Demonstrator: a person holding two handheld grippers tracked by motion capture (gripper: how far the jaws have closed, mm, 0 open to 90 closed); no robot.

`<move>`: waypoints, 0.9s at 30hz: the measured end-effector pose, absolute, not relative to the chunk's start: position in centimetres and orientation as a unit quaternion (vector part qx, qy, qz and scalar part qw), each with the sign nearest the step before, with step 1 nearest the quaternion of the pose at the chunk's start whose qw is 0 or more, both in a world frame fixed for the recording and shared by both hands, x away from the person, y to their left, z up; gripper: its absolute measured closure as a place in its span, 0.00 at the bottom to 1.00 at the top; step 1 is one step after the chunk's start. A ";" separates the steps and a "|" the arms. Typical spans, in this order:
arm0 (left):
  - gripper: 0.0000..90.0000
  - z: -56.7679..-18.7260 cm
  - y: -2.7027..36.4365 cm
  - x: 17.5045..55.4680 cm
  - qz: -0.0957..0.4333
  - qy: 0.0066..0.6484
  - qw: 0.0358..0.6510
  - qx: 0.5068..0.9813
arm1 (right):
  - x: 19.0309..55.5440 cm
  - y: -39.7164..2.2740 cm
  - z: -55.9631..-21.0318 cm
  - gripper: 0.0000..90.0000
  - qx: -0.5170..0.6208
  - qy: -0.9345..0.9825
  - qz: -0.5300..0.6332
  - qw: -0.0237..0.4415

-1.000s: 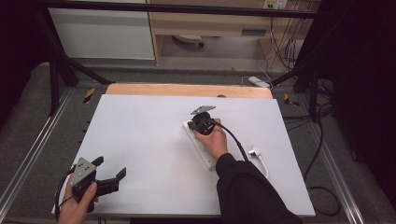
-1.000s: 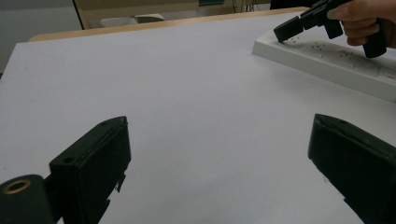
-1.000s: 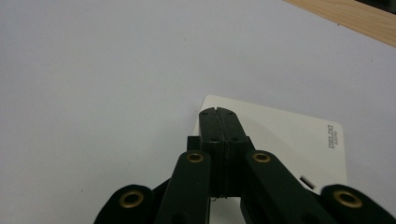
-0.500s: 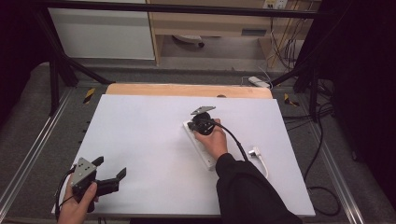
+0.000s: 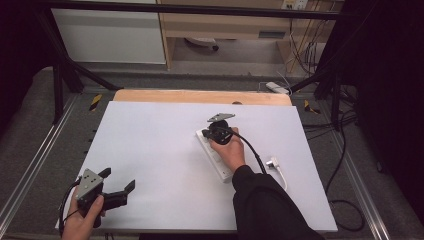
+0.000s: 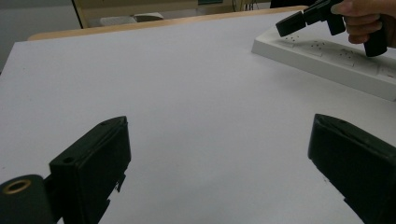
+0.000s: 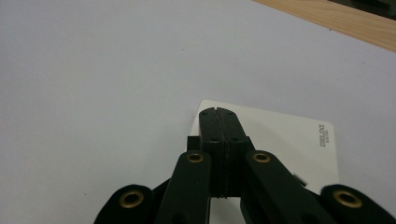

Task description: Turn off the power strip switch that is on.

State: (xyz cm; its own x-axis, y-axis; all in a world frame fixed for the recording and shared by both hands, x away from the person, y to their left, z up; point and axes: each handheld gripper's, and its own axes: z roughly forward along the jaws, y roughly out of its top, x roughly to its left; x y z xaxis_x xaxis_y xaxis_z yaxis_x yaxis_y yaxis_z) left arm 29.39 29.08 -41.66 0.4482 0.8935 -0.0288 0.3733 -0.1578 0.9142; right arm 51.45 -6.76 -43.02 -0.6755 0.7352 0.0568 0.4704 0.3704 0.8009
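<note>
A white power strip (image 5: 218, 162) lies slantwise on the white table (image 5: 150, 145), right of centre. My right gripper (image 5: 207, 134) hovers over its far end, jaws pressed together with nothing between them. From the right gripper view its shut tips (image 7: 218, 115) sit just above the strip's end (image 7: 285, 135), which carries a small printed label. At the near left corner my left gripper (image 5: 119, 178) is held in a hand, jaws wide apart and empty. The left gripper view looks between its jaws (image 6: 219, 135) across bare table to the strip (image 6: 327, 53) and the right gripper (image 6: 292, 23).
A white plug with a short cable (image 5: 274, 163) lies on the table right of the strip. A wooden edge (image 5: 200, 96) runs along the table's far side. Black cables (image 5: 340, 165) hang off the right side. Metal rails (image 5: 30, 170) border the table.
</note>
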 end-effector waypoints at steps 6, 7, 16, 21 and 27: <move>0.06 -41.7 29.1 29.4 0.276 0.447 0.470 0.710 | 51.3 -6.8 -43.2 1.00 0.368 0.814 0.420 0.158; 0.06 -41.7 29.1 29.4 0.275 0.447 0.471 0.709 | 51.2 -6.8 -43.2 1.00 0.369 0.813 0.421 0.159; 0.06 -41.7 29.1 29.4 0.275 0.447 0.468 0.711 | 51.3 -7.0 -42.9 1.00 0.369 0.807 0.434 0.156; 0.06 -41.7 29.1 29.4 0.275 0.447 0.468 0.711 | 51.1 -7.0 -42.8 1.00 0.369 0.804 0.439 0.157; 0.06 -41.8 29.1 29.4 0.274 0.448 0.467 0.712 | 51.1 -7.1 -42.6 1.00 0.373 0.801 0.442 0.155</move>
